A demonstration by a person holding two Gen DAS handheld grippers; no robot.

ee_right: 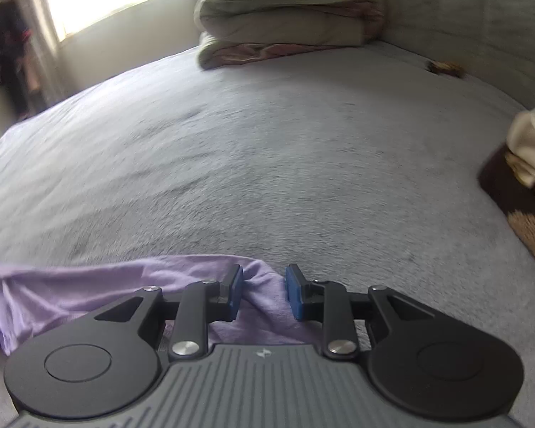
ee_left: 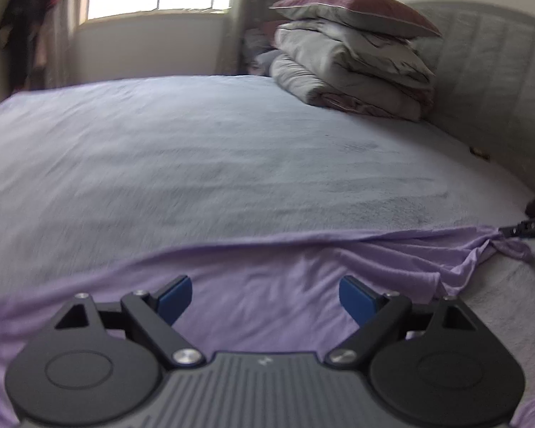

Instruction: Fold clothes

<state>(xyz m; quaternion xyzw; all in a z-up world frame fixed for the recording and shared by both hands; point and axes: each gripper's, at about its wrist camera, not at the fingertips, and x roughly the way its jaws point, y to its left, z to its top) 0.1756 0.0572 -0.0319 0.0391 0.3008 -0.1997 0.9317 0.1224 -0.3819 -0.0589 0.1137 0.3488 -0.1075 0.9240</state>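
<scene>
The left gripper [ee_left: 264, 297] hung spread wide above the lilac garment [ee_left: 253, 306], gripping nothing. The right gripper [ee_right: 264, 292], jaws part-closed with a gap showing, straddled a bunched corner without pinching it. Likely spreading flat; next needs firm corner pinches. Beyond lay bare grey bedspread [ee_left: 232, 149], folded bedding [ee_left: 349, 71] far ahead.

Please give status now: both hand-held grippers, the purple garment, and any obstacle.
Left hand-held gripper open above purple garment, holding nothing. Right hand-held gripper partly open around garment corner, grip not confirmed. Garment spread on grey bed cover. Nothing in the way.
</scene>
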